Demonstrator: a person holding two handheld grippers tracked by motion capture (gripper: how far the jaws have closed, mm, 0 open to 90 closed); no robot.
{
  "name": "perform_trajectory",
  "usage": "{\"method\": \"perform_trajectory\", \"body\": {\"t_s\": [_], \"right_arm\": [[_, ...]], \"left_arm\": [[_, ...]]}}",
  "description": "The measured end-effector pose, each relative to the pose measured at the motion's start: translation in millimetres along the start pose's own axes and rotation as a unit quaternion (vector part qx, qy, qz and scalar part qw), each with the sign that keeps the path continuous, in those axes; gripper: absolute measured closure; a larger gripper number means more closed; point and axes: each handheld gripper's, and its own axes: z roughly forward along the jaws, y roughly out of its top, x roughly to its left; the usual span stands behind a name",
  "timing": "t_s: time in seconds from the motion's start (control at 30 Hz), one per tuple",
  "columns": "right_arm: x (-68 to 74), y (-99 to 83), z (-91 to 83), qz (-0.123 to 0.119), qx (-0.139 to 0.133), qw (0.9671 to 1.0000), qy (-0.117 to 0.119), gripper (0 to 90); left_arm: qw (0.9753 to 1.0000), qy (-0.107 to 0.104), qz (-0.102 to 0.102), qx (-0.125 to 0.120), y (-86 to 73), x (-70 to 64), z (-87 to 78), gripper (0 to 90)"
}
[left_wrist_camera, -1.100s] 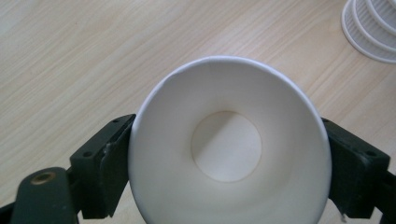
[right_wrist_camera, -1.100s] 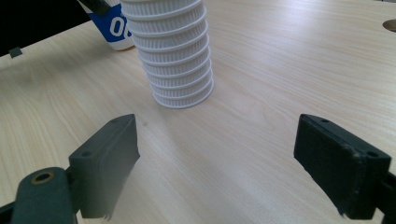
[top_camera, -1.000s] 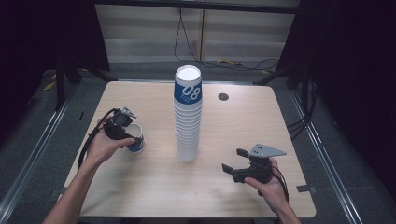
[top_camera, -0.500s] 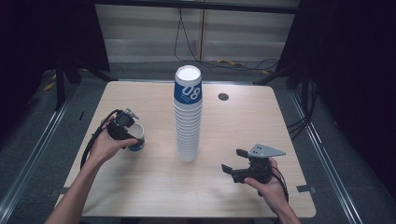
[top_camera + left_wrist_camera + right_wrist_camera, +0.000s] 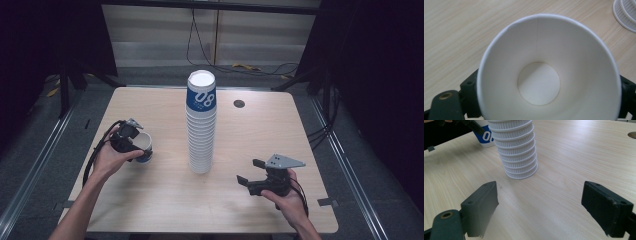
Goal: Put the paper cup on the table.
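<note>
While the left claw [image 5: 131, 141] grips a paper cup [image 5: 144, 148], the right claw [image 5: 251, 171] gapes wide.

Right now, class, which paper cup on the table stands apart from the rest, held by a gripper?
The single cup at the table's left, mouth up, held by the left gripper. The others are nested upside down in the tall stack at the centre.

Over the last second the left gripper [image 5: 131, 142], clamped on the single paper cup [image 5: 143, 148], has carried it slightly nearer the person's edge of the table [image 5: 150, 210]. The forearm behind it has drawn back towards that same edge.
</note>
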Motion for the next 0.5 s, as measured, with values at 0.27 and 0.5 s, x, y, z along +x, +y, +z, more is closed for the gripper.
{"method": "perform_trajectory", "body": {"t_s": [0.27,0.5], "right_arm": [[-0.3,0.0,0.2,-0.001,0.001,1.0,0.0,13.8],[-0.3,0.0,0.3,0.0,0.001,1.0,-0.001,13.9]], "left_arm": [[0.9992,-0.01,-0.025,-0.03,-17.8,3.3,2.6,16.3],[0.9971,-0.013,-0.049,-0.058,-35.0,4.4,-2.7,16.4]]}}
